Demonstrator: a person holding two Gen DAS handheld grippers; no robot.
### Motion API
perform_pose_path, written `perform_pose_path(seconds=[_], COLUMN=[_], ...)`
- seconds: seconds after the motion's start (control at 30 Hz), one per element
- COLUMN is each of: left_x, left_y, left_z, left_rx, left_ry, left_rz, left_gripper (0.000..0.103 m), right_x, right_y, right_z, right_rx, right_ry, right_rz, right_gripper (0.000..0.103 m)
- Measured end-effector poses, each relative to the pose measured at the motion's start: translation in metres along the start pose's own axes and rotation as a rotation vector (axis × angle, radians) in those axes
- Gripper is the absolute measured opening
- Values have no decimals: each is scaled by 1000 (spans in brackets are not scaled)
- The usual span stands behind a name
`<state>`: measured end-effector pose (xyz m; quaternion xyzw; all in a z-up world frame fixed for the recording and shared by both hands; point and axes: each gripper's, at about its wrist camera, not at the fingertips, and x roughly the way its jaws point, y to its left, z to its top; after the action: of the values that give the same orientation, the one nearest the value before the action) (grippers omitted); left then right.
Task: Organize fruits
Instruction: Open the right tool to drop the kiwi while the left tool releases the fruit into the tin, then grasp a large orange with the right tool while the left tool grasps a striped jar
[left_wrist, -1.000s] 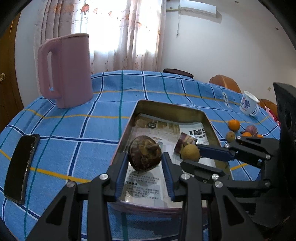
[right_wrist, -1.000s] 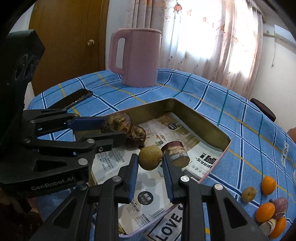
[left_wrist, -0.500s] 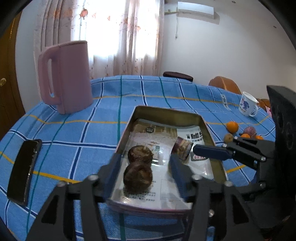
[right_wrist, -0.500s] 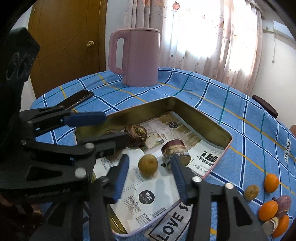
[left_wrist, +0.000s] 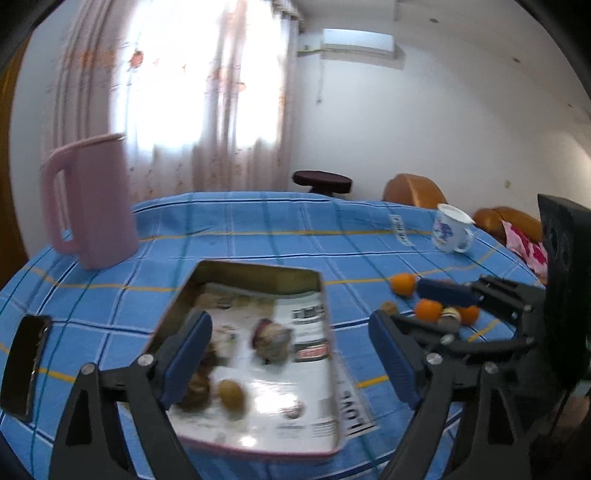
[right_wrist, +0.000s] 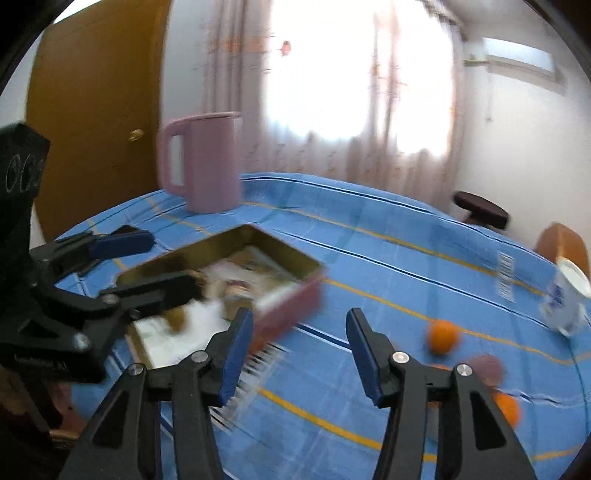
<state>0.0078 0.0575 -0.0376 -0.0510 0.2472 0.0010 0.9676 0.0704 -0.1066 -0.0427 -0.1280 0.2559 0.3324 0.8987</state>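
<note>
My left gripper filled the bottom of its view with nothing between its blue pads, its jaws spreading wide over the near end of the tin tray. My right gripper sat low in its own frame, jaws also parting and empty, above bare blue checked cloth just right of the tray's corner. Inside the paper-lined tray, lower centre of the left view, lay a small tan round fruit, a dark brown fruit partly hidden behind the left pad, and a purplish cut fruit a little farther in; all were blurred. A printed strip reading LOVE stuck out at the tray's near right corner. To the right, behind the right gripper's finger, a cluster of oranges and other small fruits rested on the table. A dark phone lay at the left edge. Farther back stood a pink jug at upper left and a white mug at right.
</note>
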Motion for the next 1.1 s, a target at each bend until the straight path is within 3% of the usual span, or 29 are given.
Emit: perform_pose_path(seconds=[0.17, 0.3, 0.5, 0.7, 0.77, 0.93, 1.1], left_x=[19, 34, 55, 66, 72, 87, 101], left_y=[-37, -64, -94, -119, -128, -150, -165], left_z=[2, 1, 1, -2, -7, -14, -14], left_rx=[41, 75, 115, 135, 147, 167, 178], left_ry=[31, 65, 111, 158, 188, 256, 309], left_rz=[-65, -105, -127, -199, -223, -266, -301], left_gripper=[90, 90, 90, 90, 88, 70, 63], right_x=[-20, -24, -19, 3, 3, -9, -18], right_y=[-75, -111, -134, -148, -147, -148, -162], right_z=[-26, -43, -55, -62, -62, -61, -63], right_rx=[123, 187, 254, 321, 316, 325, 389], right_ry=[35, 82, 136, 226, 227, 170, 134], right_rz=[-187, -246, -196, -114, -107, -161, -184], right_gripper=[54, 54, 54, 53, 49, 48, 48])
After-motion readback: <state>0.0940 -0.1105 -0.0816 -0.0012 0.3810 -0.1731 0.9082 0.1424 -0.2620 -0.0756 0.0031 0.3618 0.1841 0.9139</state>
